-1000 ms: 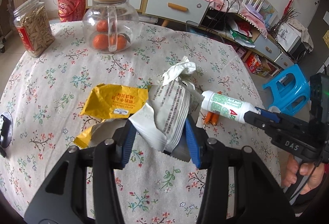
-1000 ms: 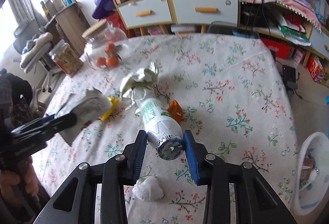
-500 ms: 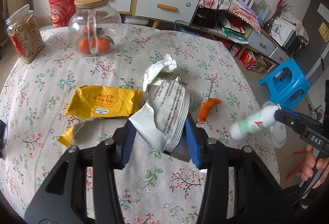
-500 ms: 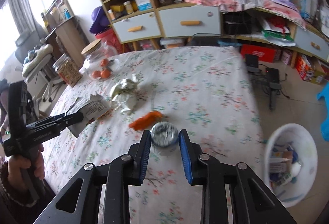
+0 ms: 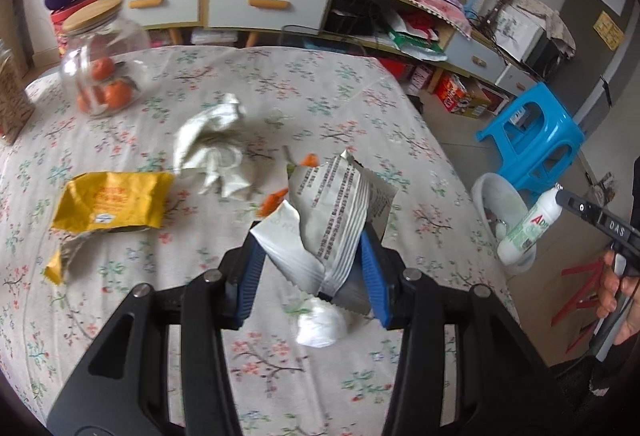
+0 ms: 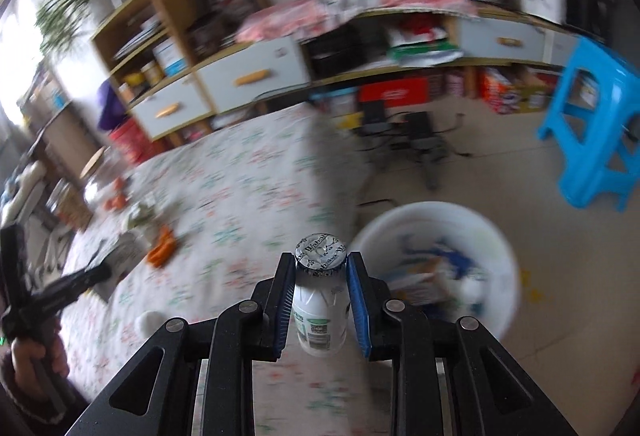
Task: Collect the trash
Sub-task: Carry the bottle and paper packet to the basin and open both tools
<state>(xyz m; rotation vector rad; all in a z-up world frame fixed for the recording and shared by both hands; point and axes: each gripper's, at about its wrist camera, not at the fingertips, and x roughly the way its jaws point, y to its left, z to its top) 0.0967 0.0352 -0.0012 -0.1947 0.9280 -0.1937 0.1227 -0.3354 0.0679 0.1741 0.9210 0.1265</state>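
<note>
— While the left gripper (image 5: 308,276) stays over the floral tablecloth (image 5: 280,83), what do we record between its pads?
— A torn white printed wrapper (image 5: 336,211), clamped firmly.
— And the right gripper (image 6: 320,300)?
— Closed on a small white foil-capped bottle (image 6: 318,300), cap forward, with the white trash bin (image 6: 496,236) at two o'clock on the floor.

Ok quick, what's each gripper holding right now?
Left gripper: closed on the grey-white snack wrapper.
Right gripper: closed on the small white drink bottle.
</note>
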